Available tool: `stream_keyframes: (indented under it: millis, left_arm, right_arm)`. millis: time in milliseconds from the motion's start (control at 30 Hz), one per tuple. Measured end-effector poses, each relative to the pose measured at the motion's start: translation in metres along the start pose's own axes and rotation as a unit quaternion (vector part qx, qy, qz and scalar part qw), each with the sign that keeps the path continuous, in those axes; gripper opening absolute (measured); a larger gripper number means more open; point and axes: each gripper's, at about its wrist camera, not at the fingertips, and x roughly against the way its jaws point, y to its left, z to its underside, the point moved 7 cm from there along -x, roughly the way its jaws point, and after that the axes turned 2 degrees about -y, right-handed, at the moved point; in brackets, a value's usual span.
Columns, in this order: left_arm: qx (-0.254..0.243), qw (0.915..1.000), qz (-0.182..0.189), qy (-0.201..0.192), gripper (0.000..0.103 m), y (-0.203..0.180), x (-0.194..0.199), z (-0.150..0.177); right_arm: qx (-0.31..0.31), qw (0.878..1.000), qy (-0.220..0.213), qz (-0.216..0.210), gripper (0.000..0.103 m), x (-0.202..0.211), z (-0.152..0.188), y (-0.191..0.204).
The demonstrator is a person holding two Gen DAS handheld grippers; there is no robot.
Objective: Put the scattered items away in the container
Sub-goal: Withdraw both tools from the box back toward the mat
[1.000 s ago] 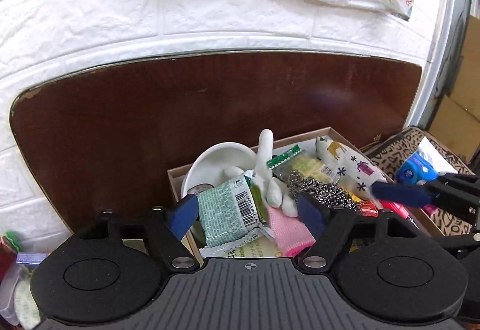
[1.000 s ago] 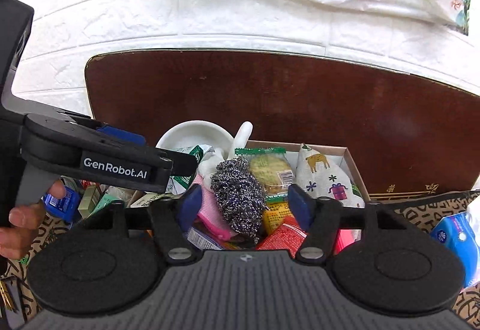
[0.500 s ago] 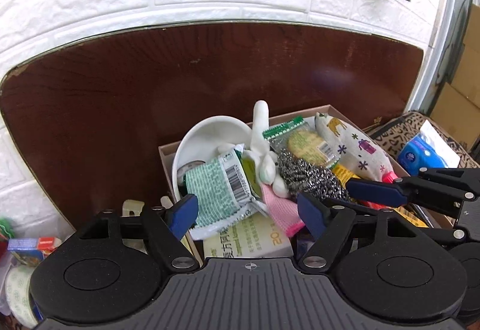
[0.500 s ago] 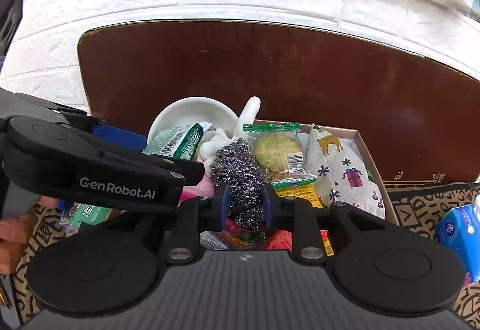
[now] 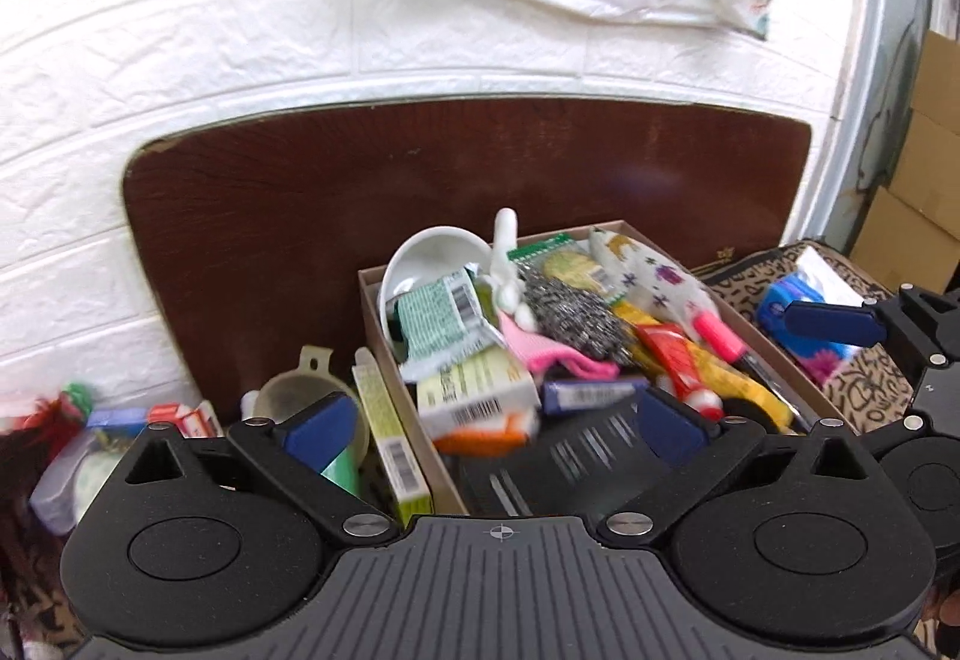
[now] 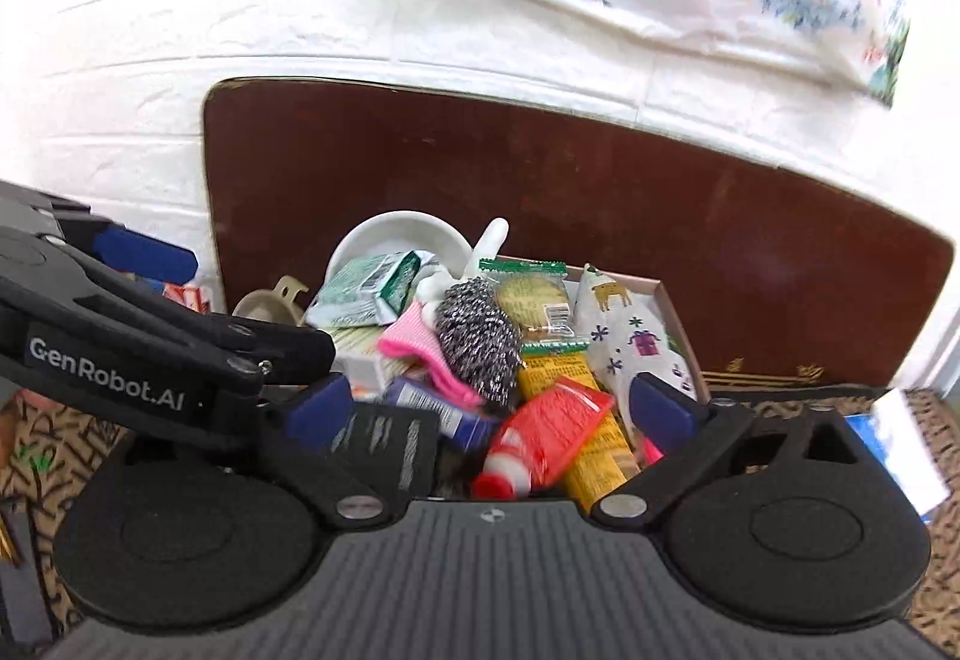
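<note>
**A:** Anything new at the right gripper [image 6: 489, 408]?

**B:** Plenty. Pinched on the steel scourer [image 6: 477, 339] half a second back. Just been opening since, and now spread wide, pressing on nothing. Drawn back a little as well.

**A:** And the scourer?

**B:** Lying in the cardboard box [image 6: 672, 312], on top of the heap at twelve o'clock from those fingertips. Against the pink cloth [image 6: 414, 336], with the biscuit packet [image 6: 531, 300] just behind. Clear of both pads.

**A:** Same story on the left gripper [image 5: 495, 423]?

**B:** Nearly. Also just been opening, now fully apart and empty. Backed off too, so more of the clutter to the left shows than a second ago.

**A:** Meaning what for the tidying?

**B:** Probably one item settled and both tools free for the next.

**A:** Much remaining outside the box?

**B:** Some:
- A beige funnel [image 5: 300, 390] at ten o'clock of the left gripper.
- A yellow-green carton [image 5: 390, 444] standing just beside the box's left wall at eleven.
- A blue tissue pack [image 5: 786, 300] at two o'clock on the leopard-print cloth [image 5: 852, 390].

**A:** That dark striped packet [image 5: 570, 456] at the box's near end?

**B:** Too blurred to say much. Hard to tell whether fully inside.
</note>
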Motion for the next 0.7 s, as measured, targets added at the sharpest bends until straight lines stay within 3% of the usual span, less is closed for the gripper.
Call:
stream_keyframes:
  millis: [233, 433, 700]
  left_arm:
    - [0.008, 0.9999, -0.003, -0.012, 0.103, -0.003, 0.056, 0.036]
    - [0.026, 0.9990, -0.036, -0.001, 0.103, 0.008, 0.104, 0.092]
    - [0.110, 0.9916, -0.065, 0.020, 0.103, 0.042, 0.144, 0.180]
  right_arm:
    - [0.013, 1.000, -0.002, 0.000, 0.102, 0.048, 0.014, 0.025]
    - [0.049, 0.998, -0.018, -0.021, 0.102, 0.088, 0.046, 0.071]
    - [0.039, 0.997, -0.016, -0.059, 0.102, 0.115, 0.099, 0.131]
